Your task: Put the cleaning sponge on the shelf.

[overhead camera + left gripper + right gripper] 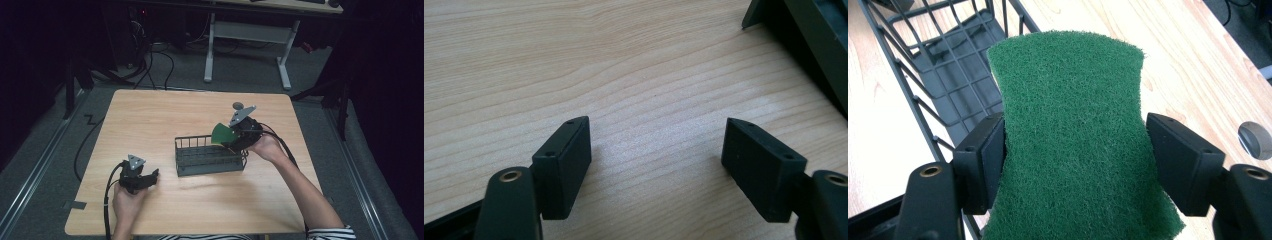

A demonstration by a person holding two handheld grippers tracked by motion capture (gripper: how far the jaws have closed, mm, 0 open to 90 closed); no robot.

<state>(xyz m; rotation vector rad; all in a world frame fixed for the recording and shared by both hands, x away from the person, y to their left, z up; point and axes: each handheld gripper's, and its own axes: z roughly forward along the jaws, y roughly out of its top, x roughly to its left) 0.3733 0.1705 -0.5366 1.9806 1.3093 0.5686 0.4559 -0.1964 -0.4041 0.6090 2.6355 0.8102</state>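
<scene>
High view: right gripper (231, 136) holds a green scouring pad with waisted sides (223, 134) over the right end of the dark wire basket (210, 157), which sits mid-table on the light wood tabletop (165, 115). Right gripper view: both jaws press the pad's narrow waist, one on each side, pinching it; pad (1073, 140) sticks out ahead of the jaws, basket (943, 80) below and to the left. Pad looks clear of the basket rim, though the angle makes that hard to confirm. Small grey round disc (1255, 140) lies on the table to the right. Left gripper (141, 178) rests low at the table's near-left, well apart from the basket; left gripper view shows its jaws spread wide, bare wood between them.
</scene>
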